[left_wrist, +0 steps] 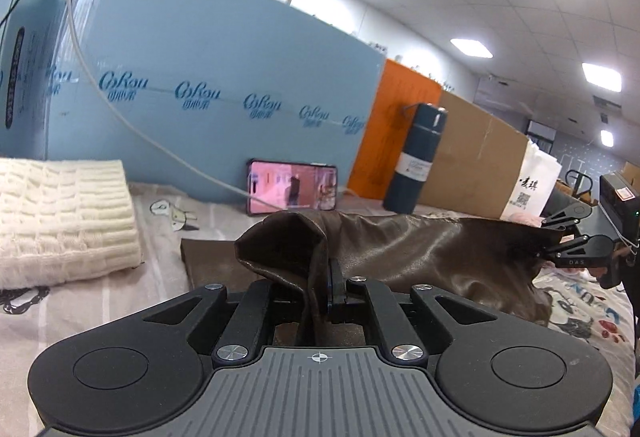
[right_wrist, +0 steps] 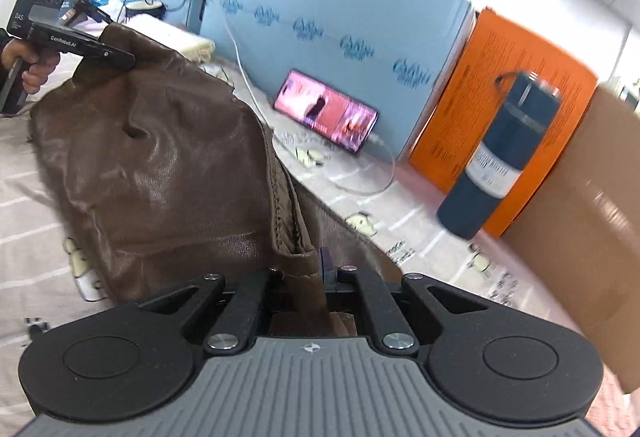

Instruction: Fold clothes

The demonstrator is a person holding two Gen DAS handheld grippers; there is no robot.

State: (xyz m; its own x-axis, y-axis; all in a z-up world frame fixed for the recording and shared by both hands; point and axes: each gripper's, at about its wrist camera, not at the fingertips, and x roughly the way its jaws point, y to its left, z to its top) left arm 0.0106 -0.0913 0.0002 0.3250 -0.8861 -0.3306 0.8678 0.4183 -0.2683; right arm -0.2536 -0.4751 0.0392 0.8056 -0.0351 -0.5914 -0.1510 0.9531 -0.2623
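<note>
A brown leather garment (right_wrist: 168, 165) hangs stretched between the two grippers above a bed sheet (right_wrist: 32, 237) printed with cartoon animals. The left gripper (left_wrist: 326, 289) has its jaws pinched almost fully together on a bunched fold of it, and the right gripper (right_wrist: 316, 273) is clamped tight on a stitched edge. Behind stand a blue foam board (left_wrist: 208, 77), a lit phone (left_wrist: 292, 187) leaning on it, a dark bottle (left_wrist: 414, 161) and a folded cream blanket (left_wrist: 60, 217)
</note>
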